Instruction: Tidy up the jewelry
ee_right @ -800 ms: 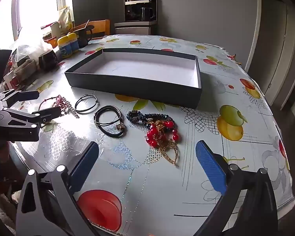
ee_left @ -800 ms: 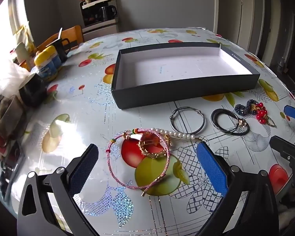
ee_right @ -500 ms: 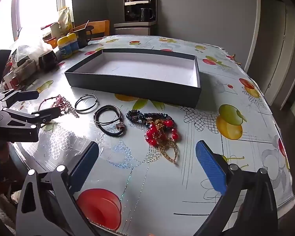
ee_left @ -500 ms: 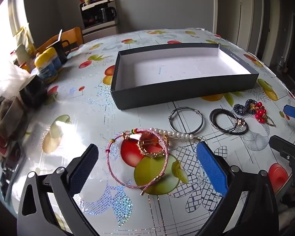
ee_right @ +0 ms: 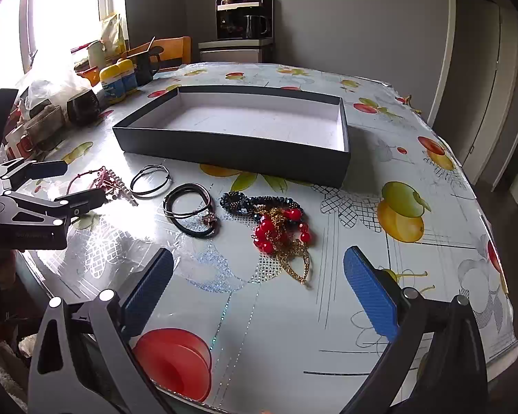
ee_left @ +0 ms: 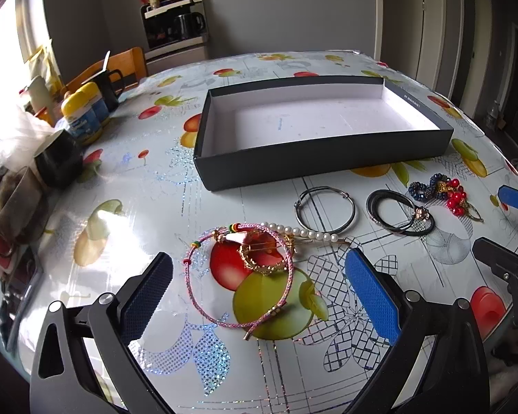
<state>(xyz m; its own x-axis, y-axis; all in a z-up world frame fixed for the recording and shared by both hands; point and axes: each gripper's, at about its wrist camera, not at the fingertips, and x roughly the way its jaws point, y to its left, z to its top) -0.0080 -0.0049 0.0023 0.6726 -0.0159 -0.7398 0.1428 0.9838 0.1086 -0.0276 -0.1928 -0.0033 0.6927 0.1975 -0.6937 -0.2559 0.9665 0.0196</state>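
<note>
Pink cord bracelet [ee_left: 240, 276] lies between my left gripper [ee_left: 259, 296] pads (both wide open, untouched), right gripper [ee_right: 259, 293] gaping near red beads [ee_right: 279, 227].

Left gripper [ee_left: 259, 293] and right gripper [ee_right: 259, 289] both gape wide, tilted downward, holding nothing.

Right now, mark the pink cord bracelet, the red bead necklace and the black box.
pink cord bracelet [ee_left: 190, 288], left wrist view, on its left arc.
red bead necklace [ee_right: 295, 214], right wrist view, on a red bead.
black box [ee_right: 231, 153], right wrist view, on its near outer wall.
</note>
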